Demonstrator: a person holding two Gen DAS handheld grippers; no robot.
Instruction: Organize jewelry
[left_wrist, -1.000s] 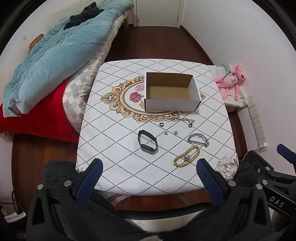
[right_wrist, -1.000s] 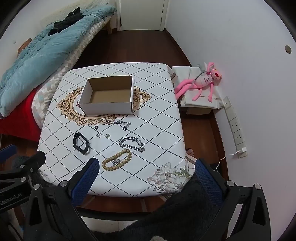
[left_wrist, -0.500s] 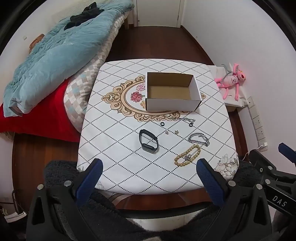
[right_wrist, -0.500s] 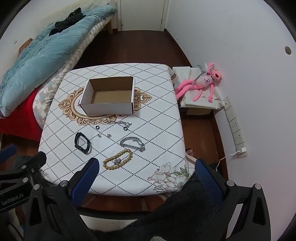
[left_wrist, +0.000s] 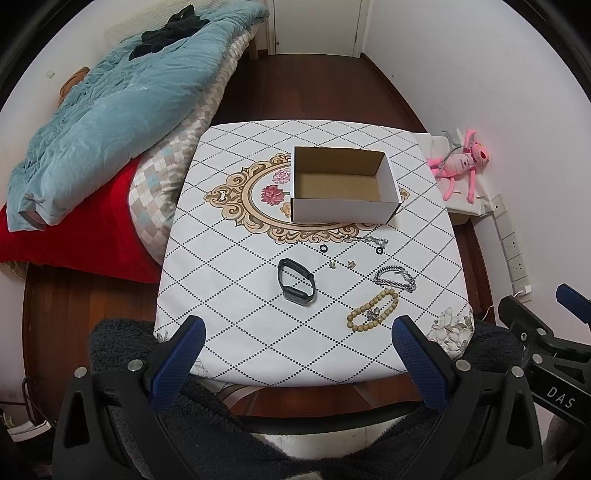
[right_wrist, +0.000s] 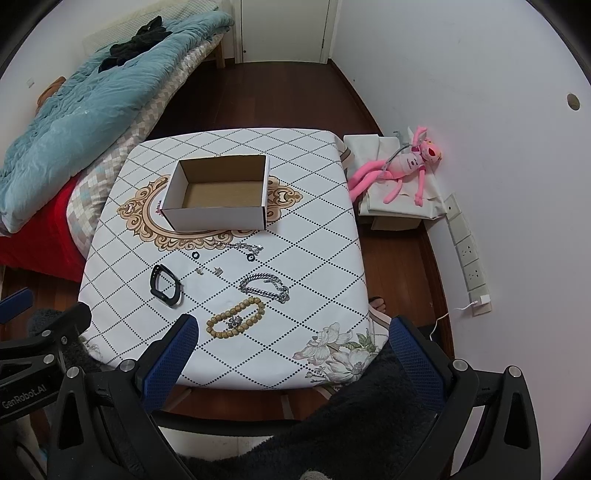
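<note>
An empty open cardboard box (left_wrist: 343, 184) (right_wrist: 218, 195) sits mid-table. In front of it lie a thin silver chain (left_wrist: 369, 239) (right_wrist: 240, 246), two small black rings (left_wrist: 324, 247), two tiny earrings (left_wrist: 341, 264), a black wristband (left_wrist: 296, 281) (right_wrist: 165, 285), a silver link bracelet (left_wrist: 394, 278) (right_wrist: 265, 288) and a wooden bead bracelet (left_wrist: 373, 309) (right_wrist: 236, 318). My left gripper (left_wrist: 295, 332) hovers open above the table's near edge. My right gripper (right_wrist: 293, 332) is open too, just near of the bead bracelet. Neither holds anything.
The table (left_wrist: 229, 280) wears a white diamond-pattern cloth. A bed with a blue quilt (left_wrist: 110, 92) lies to the left. A pink plush toy (right_wrist: 402, 166) rests on a box by the right wall. Dark fuzzy fabric (right_wrist: 362, 424) covers the person's lap below.
Both grippers have drifted slightly; the table and its items sit a little lower and closer in view. Nothing was picked up or moved.
</note>
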